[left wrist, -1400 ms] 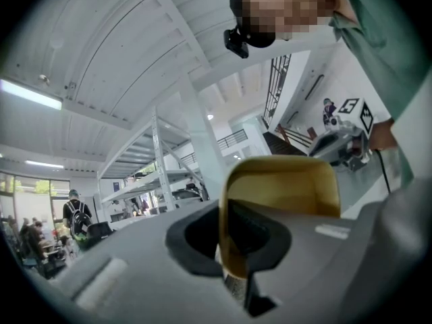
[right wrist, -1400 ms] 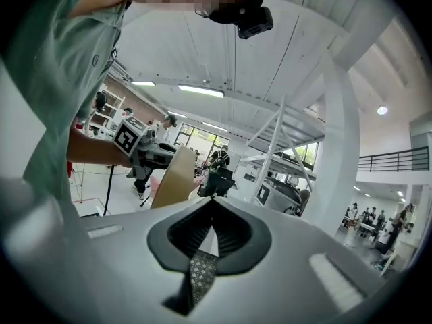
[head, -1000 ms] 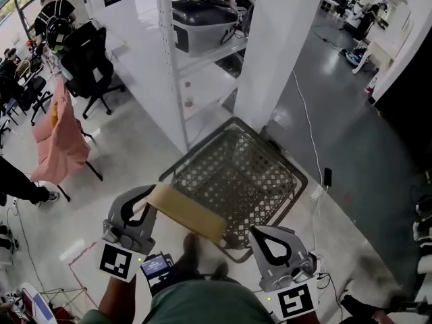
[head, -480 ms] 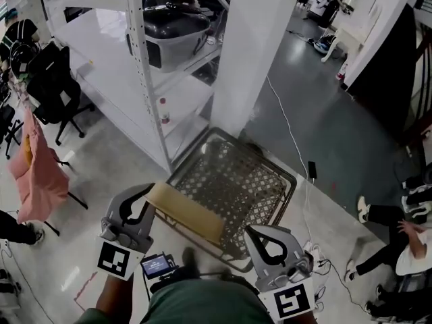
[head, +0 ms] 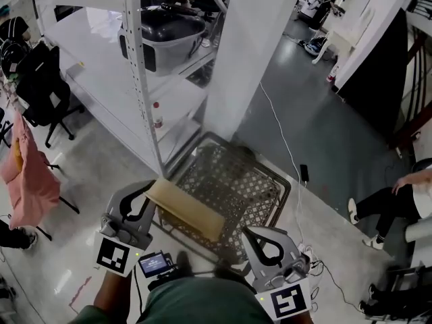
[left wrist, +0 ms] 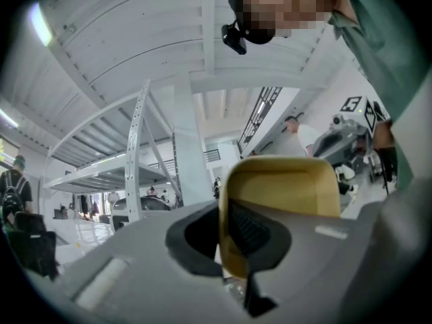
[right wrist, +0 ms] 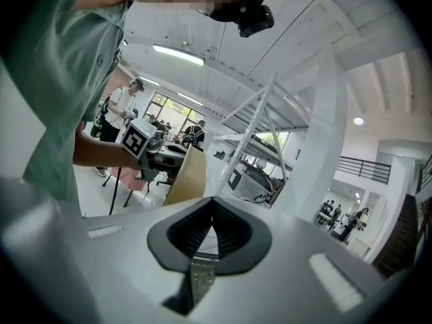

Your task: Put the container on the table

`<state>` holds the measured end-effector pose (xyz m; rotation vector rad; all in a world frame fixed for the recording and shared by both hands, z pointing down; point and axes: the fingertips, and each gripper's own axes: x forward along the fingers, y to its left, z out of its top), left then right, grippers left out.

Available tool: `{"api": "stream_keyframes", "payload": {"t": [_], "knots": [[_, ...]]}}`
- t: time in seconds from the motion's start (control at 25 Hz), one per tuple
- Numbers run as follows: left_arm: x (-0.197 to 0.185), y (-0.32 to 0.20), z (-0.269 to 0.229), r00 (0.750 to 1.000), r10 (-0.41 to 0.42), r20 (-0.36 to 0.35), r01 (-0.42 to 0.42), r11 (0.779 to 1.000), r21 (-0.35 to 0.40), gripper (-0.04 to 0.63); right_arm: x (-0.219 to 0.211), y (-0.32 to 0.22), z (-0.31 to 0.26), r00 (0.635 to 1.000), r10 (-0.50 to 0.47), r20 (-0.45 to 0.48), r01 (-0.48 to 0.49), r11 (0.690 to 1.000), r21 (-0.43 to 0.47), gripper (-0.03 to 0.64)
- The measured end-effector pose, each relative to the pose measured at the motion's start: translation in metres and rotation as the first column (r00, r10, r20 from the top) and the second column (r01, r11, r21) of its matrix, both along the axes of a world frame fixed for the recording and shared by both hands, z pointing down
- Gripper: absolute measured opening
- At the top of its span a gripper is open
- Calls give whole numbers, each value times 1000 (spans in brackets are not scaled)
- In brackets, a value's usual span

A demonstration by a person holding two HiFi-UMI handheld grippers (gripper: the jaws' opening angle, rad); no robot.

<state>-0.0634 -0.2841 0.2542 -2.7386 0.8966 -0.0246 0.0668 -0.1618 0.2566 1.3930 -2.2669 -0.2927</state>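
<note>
Here, left gripper [head: 148, 193] tight on a tan round-cornered panel [head: 185, 211], right gripper [right wrist: 212, 228] tight on the dark lattice-mesh container [head: 236, 181].

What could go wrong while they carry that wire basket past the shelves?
The left gripper pinches only the tan flap of the wire basket, so it might slip or tilt. The white shelf post and pillar stand close ahead; the basket could bump them. The floor cable is a trip hazard.
</note>
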Motion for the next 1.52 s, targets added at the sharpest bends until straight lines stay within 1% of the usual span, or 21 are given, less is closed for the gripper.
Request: {"api": "stream_keyframes", "payload": {"t": [0.2,0.36,0.6,0.72,0.88,1.08,1.32,1.52], "knots": [[-7,-3,-7,998,-64,3,64,998,0,12,0,-10,-5,997,-74,-5,74,997,12,6],[-6,-2,-4,994,-102,28,102,995,-8,12,6,-16,-8,993,-117,5,117,993,20,6],[1,-5,10,989,-136,56,138,990,-41,12,15,-22,5,988,-153,27,154,988,-11,6],[3,-5,16,987,-147,72,151,987,-53,12,19,-25,7,986,-165,37,166,986,-11,6],[4,-7,17,985,-158,70,162,985,-61,12,21,-28,9,984,-171,44,173,985,-21,6],[7,-16,27,983,-156,98,165,983,-81,12,26,-33,14,985,-166,55,168,985,-35,6],[7,-30,56,978,-159,134,176,977,-123,12,27,-44,36,983,-170,75,176,982,-76,6],[4,-41,87,973,-165,159,191,967,-167,12,23,-55,59,978,-181,100,192,975,-112,6]]}}
